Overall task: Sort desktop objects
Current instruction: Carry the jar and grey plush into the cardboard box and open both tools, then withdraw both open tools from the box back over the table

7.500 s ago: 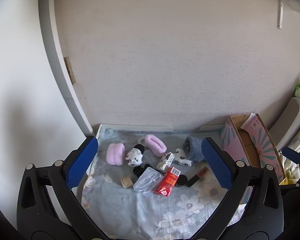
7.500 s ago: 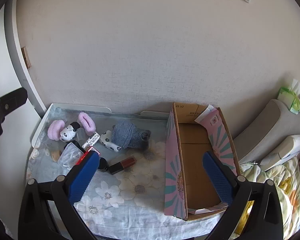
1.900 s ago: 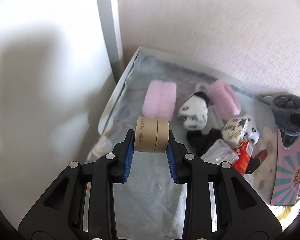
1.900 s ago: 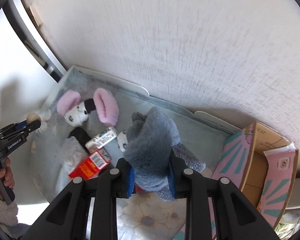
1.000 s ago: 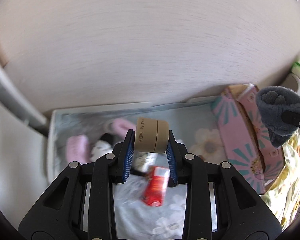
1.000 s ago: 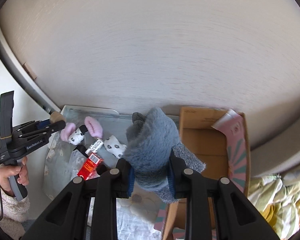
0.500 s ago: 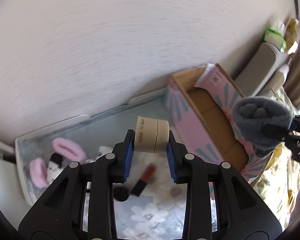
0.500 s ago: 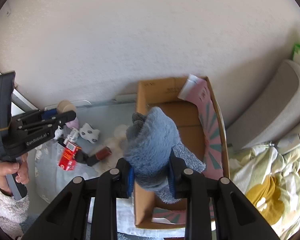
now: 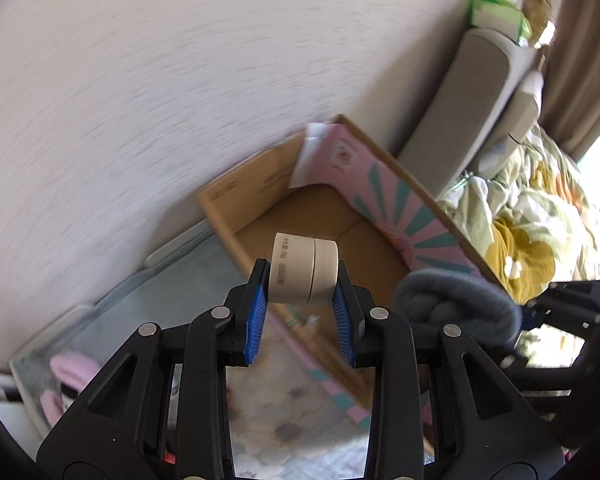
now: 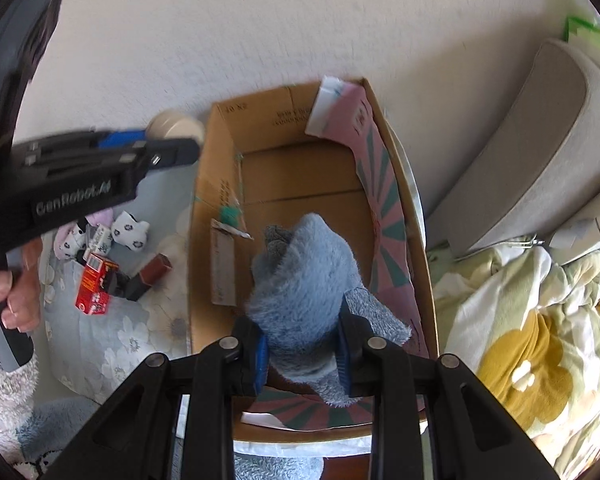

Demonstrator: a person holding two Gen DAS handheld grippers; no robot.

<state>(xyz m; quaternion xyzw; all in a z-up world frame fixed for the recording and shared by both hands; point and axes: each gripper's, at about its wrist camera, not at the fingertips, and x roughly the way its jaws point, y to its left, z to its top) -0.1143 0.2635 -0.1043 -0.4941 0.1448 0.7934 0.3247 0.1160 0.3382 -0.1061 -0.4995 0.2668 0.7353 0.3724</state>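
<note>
My left gripper (image 9: 302, 302) is shut on a small beige round jar (image 9: 305, 268) and holds it in the air at the near left wall of the open cardboard box (image 9: 328, 216). My right gripper (image 10: 302, 350) is shut on a grey-blue fuzzy sock (image 10: 300, 284) and holds it above the box's brown floor (image 10: 300, 176). In the right wrist view the left gripper (image 10: 168, 140) and its jar (image 10: 176, 126) hang just left of the box's far left corner. In the left wrist view the sock (image 9: 456, 304) shows at the right.
On the floral cloth (image 10: 100, 344) left of the box lie a red packet (image 10: 96, 284), a dark red lipstick (image 10: 150, 274), panda-print socks (image 10: 130, 232) and pink fuzzy items (image 9: 66, 372). A white wall stands behind. A grey cushion (image 10: 520, 168) and floral bedding (image 10: 540, 320) lie to the right.
Both grippers have moved right with their loads. The jar has come up to the box's left wall. The sock has moved further over the box's inside.
</note>
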